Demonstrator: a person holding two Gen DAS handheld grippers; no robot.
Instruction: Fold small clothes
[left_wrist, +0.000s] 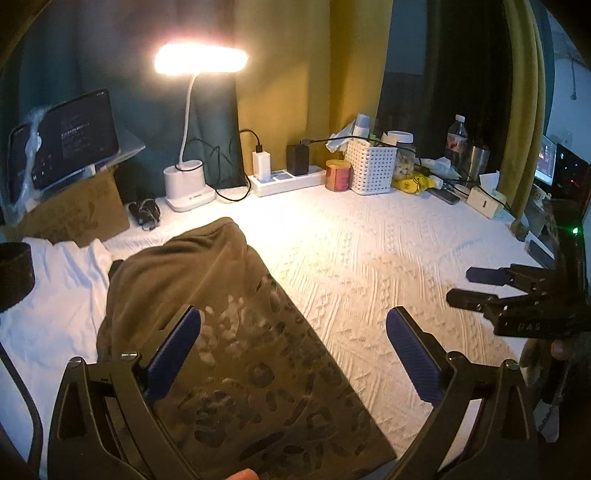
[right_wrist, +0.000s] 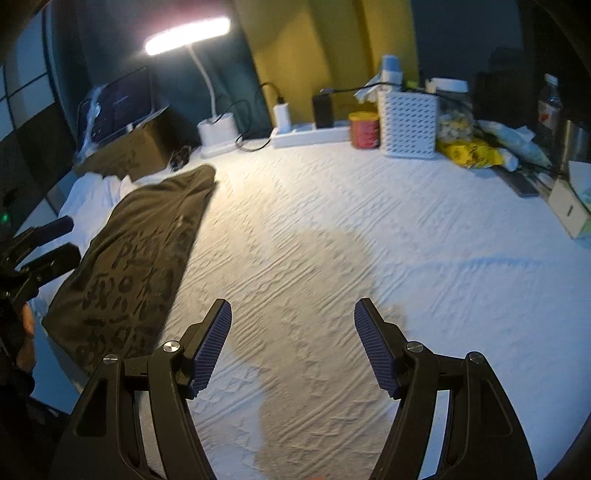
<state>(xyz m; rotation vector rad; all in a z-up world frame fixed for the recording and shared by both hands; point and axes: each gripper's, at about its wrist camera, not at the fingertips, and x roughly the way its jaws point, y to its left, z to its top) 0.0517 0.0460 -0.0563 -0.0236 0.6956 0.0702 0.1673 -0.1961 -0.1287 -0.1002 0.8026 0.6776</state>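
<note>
An olive-brown garment (left_wrist: 229, 332) with a dark printed pattern lies folded into a long strip on the white textured table cover; it also shows at the left in the right wrist view (right_wrist: 140, 258). A white garment (left_wrist: 55, 295) lies to its left, partly under it. My left gripper (left_wrist: 295, 347) is open and empty, hovering over the near end of the olive garment. My right gripper (right_wrist: 293, 343) is open and empty above the bare cover, to the right of the garment; it also shows at the right edge of the left wrist view (left_wrist: 461, 286).
A lit desk lamp (left_wrist: 188, 184), a power strip (left_wrist: 288, 181) with chargers, a red can (left_wrist: 338, 175), a white perforated basket (left_wrist: 371, 166), bottles and clutter line the back edge. A tablet (left_wrist: 62, 140) rests on a cardboard box (left_wrist: 74, 214) at back left. A chair arm (left_wrist: 18, 387) is at the near left.
</note>
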